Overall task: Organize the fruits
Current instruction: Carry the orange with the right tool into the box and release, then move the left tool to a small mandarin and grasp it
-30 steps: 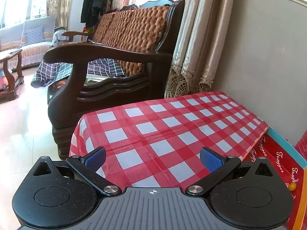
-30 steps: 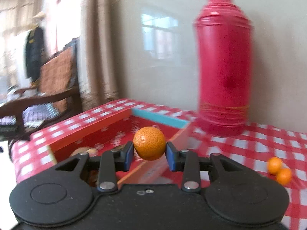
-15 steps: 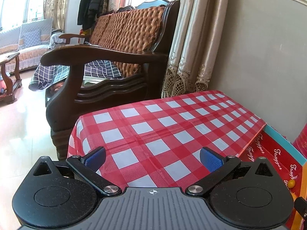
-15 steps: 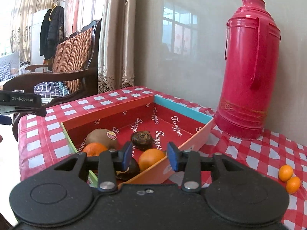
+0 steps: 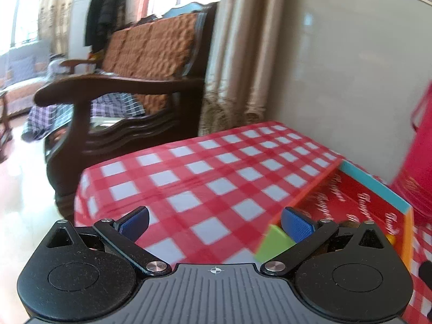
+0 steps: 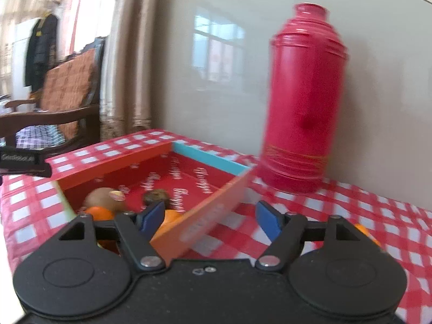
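Right tool (image 6: pixel 210 220) jaws opening, empty, over the box's (image 6: pixel 216 205) near wall; remaining oranges (image 6: pixel 363 229) lie to its right toward the bench's right edge, nearer it than the open, empty left tool (image 5: pixel 214 222).

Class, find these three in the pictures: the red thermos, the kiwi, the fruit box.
red thermos (image 6: pixel 305 102), right wrist view, middle of its body
kiwi (image 6: pixel 104 197), right wrist view, its brown skin
fruit box (image 6: pixel 216 213), right wrist view, near orange wall
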`<state>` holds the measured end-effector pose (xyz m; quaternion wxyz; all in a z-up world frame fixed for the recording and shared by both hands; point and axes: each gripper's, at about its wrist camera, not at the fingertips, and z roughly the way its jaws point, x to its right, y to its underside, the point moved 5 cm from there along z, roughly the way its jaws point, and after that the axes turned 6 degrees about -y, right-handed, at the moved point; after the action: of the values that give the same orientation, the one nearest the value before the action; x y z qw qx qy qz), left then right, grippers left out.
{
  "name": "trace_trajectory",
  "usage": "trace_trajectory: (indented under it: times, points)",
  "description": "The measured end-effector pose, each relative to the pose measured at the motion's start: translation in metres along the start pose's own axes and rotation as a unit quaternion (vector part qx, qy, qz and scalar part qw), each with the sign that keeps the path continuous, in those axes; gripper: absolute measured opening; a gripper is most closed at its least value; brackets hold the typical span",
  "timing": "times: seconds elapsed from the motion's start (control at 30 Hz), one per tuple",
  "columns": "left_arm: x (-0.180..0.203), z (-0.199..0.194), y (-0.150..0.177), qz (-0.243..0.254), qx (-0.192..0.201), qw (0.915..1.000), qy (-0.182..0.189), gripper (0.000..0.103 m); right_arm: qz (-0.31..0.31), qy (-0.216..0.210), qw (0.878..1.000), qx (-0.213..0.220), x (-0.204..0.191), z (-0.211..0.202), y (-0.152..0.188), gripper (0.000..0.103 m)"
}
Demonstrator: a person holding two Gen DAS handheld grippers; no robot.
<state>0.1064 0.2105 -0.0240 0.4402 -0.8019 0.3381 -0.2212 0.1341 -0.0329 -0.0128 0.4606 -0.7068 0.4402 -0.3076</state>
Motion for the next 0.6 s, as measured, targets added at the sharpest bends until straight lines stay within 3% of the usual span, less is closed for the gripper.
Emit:
trace_trajectory:
  times: [0.17, 0.4, 0.6]
  points:
    - [0.036, -0.025, 0.005, 0.040, 0.035, 0.9976, 0.045, 0.103, 0.025, 0.056, 0.998, -0.001, 0.033, -0.014, 0.007, 0.075]
    - [0.093, -0.067, 0.022, 0.097, 0.079, 0.9852, 0.118, 0.103, 0.063, 0.135, 0.989, -0.006, 0.087, -0.039, 0.022, 0.079]
    - [0.141, -0.093, 0.043, 0.144, 0.091, 0.9707, 0.169, 0.103, 0.097, 0.227, 0.969, 0.003, 0.136, -0.071, 0.037, 0.083]
